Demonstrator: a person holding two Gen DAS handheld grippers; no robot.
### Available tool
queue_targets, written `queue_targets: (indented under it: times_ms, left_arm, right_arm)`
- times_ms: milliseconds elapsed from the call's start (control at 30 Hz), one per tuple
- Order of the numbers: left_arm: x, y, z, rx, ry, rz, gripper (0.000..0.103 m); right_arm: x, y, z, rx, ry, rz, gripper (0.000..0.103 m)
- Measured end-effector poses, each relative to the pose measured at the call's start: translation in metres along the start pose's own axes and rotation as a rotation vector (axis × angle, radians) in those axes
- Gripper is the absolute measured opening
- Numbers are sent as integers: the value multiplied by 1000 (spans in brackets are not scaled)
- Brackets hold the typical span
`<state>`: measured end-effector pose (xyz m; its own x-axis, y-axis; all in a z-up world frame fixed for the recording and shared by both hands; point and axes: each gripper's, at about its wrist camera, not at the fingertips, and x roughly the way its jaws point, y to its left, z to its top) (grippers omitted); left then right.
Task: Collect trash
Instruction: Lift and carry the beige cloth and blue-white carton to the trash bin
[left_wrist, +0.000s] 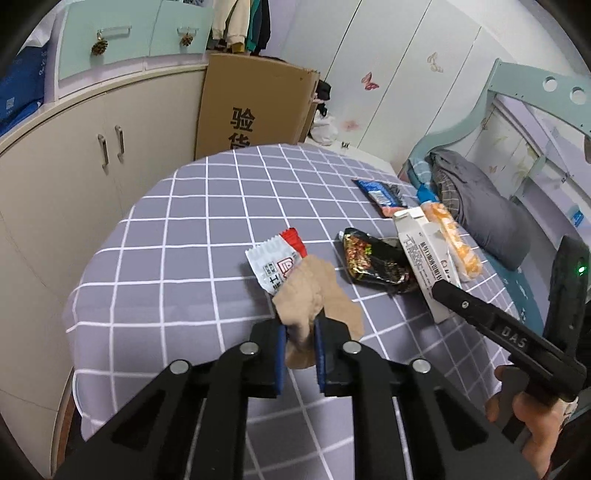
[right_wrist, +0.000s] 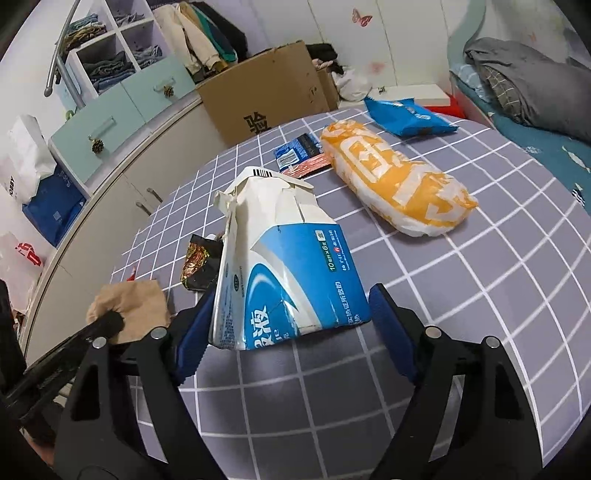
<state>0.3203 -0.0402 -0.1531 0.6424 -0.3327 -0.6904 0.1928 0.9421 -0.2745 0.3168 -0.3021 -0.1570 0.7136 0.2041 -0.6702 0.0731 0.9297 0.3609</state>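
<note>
Lying on the desk: the trash is being seen spread over the grey checked cloth of the desk (left_wrist: 166, 229), toward its right half.
Left tongs (left_wrist: 300, 347): a crumpled brown paper scrap (left_wrist: 314, 295) is being pinched between the blue pads, which are standing narrow with the paper squeezed between them.
Under the scrap: a white and red wrapper (left_wrist: 271, 264) is being partly covered by the brown paper.
Right tongs (right_wrist: 291, 328): the pads are being held wide on either side of a torn blue and white carton (right_wrist: 284, 266); the left pad is sitting against the carton's edge, the right pad is standing just clear of it.
Carton as container: its top flaps are being seen ripped open and its body crushed; whatever is inside cannot be told.
Beside the carton: a black foil wrapper (left_wrist: 373, 262) is lying just to its left.
Beyond the carton: an orange and white plastic bag (right_wrist: 395, 181), a small blue packet (right_wrist: 297, 149) and a blue pouch (right_wrist: 406, 116) are lying farther back.
Cardboard box (right_wrist: 269, 92): it is standing on the floor behind the desk, its contents hidden.
</note>
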Motion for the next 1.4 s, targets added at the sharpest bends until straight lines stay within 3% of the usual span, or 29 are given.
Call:
queue_targets:
  times_ms: [200, 367, 567, 667, 867, 1067, 1200, 1367, 1400]
  left_arm:
    - [-34, 6, -5, -7, -48, -41, 12]
    - [-69, 19, -16, -27, -100, -68, 12]
    - [-117, 60, -32, -75, -162, -57, 12]
    - [-129, 81, -40, -97, -157, -60, 12]
    - [-95, 90, -52, -116, -58, -127, 12]
    - [-50, 54, -47, -56, -8, -160, 15]
    - [-37, 42, -47, -40, 7, -160, 48]
    - [-31, 31, -49, 16, 20, -97, 50]
    - [-32, 33, -48, 22, 15, -88, 44]
  right_arm:
    - [-34, 3, -16, 5, -83, -14, 79]
    - [-72, 29, -31, -37, -167, 8, 79]
    - [-91, 99, -50, -137, -177, 121, 79]
    - [-87, 131, -60, -166, -170, 170, 79]
    - [-72, 148, -72, -171, -158, 132, 79]
    - [-70, 112, -75, -152, -152, 30, 79]
    - [-67, 84, -76, -116, -139, 5, 79]
    - [-63, 66, -77, -84, -125, 16, 79]
    - [-63, 65, -77, -82, -122, 19, 79]
